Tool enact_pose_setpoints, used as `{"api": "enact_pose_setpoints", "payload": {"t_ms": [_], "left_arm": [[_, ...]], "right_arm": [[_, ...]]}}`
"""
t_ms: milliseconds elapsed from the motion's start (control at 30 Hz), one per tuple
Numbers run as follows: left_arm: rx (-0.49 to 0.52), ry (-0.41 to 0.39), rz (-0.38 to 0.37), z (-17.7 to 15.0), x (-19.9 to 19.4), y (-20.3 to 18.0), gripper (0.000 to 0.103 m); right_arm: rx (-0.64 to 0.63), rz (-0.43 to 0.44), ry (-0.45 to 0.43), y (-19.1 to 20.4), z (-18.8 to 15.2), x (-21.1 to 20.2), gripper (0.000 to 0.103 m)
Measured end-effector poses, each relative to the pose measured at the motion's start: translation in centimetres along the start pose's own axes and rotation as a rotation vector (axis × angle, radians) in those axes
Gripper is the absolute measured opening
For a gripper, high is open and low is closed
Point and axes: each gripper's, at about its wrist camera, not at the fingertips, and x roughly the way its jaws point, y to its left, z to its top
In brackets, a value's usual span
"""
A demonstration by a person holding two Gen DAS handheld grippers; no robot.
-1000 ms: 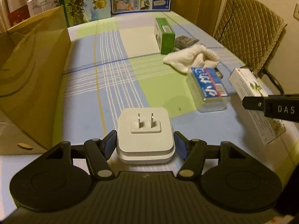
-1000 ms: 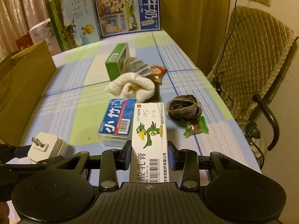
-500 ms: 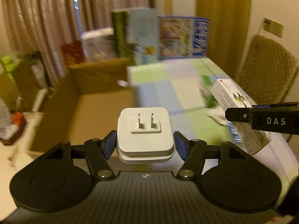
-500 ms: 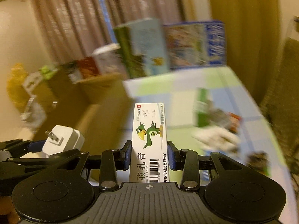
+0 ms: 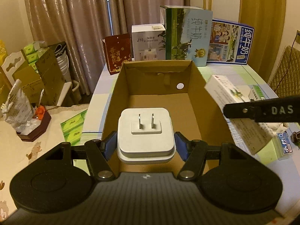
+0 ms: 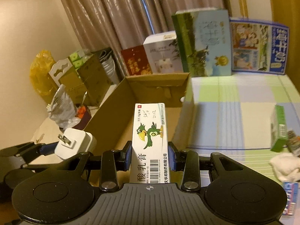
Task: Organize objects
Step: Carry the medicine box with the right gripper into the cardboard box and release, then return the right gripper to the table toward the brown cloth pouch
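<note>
light: dim, warm yellow indoor | blur: right-wrist background smeared | edges: fisheye bending, dark corners

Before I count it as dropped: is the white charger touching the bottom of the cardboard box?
Cannot tell. In the left wrist view the left gripper is shut on the white charger in front of the cardboard box, hiding any gap beneath.

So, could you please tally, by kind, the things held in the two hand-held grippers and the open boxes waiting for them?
Plug adapter: 1
Ointment carton: 1
Open cardboard box: 1
Total: 3
</note>
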Motion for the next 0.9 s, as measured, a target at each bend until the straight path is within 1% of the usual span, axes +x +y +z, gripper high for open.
{"api": "enact_pose_setpoints", "payload": {"t_ms": [267, 300, 333, 367, 400, 433, 533, 600, 667, 767, 900], "left_arm": [[-0.029, -0.008, -0.027, -0.2, 2.6, 1.3, 0.061], [-0.034, -0.016, -0.030, -0.1, 2.9, 1.5, 0.066], [-0.041, -0.017, -0.030, -0.1, 3.0, 1.6, 0.068], [-0.048, -0.019, -0.029, -0.1, 3.0, 1.7, 0.069], [-0.055, -0.024, -0.027, 0.0, 3.0, 1.8, 0.069], [-0.061, -0.028, -0.025, -0.1, 2.8, 1.9, 0.069], [-0.086, -0.042, -0.018, -0.3, 1.7, 2.2, 0.069], [-0.104, -0.052, -0.016, -0.6, 0.6, 2.2, 0.073], [-0.117, -0.063, -0.009, -1.0, -0.6, 1.9, 0.074], [-0.139, -0.082, -0.018, -1.6, -2.8, 1.1, 0.076], [-0.155, -0.113, -0.034, -2.4, -5.8, -0.9, 0.078]], "right_arm": [[0.002, 0.013, 0.018, -0.1, 0.7, 3.4, 0.036], [0.009, 0.028, 0.011, -0.2, 0.8, 3.6, 0.041], [0.016, 0.036, 0.003, -0.3, 0.8, 3.8, 0.050], [0.022, 0.041, -0.003, -0.3, 1.0, 3.7, 0.066], [0.023, 0.046, -0.014, -0.4, 1.1, 3.5, 0.069], [0.018, 0.045, -0.028, -0.4, 1.2, 3.2, 0.069], [0.019, 0.034, -0.049, -0.8, 1.1, 1.8, 0.069], [0.024, 0.033, -0.062, -1.1, 0.7, 0.6, 0.069], [0.019, 0.017, -0.073, -1.5, 0.0, -1.0, 0.070], [0.017, -0.012, -0.094, -2.4, -1.6, -3.8, 0.072], [0.012, -0.078, -0.132, -3.8, -4.7, -8.4, 0.078]]}}
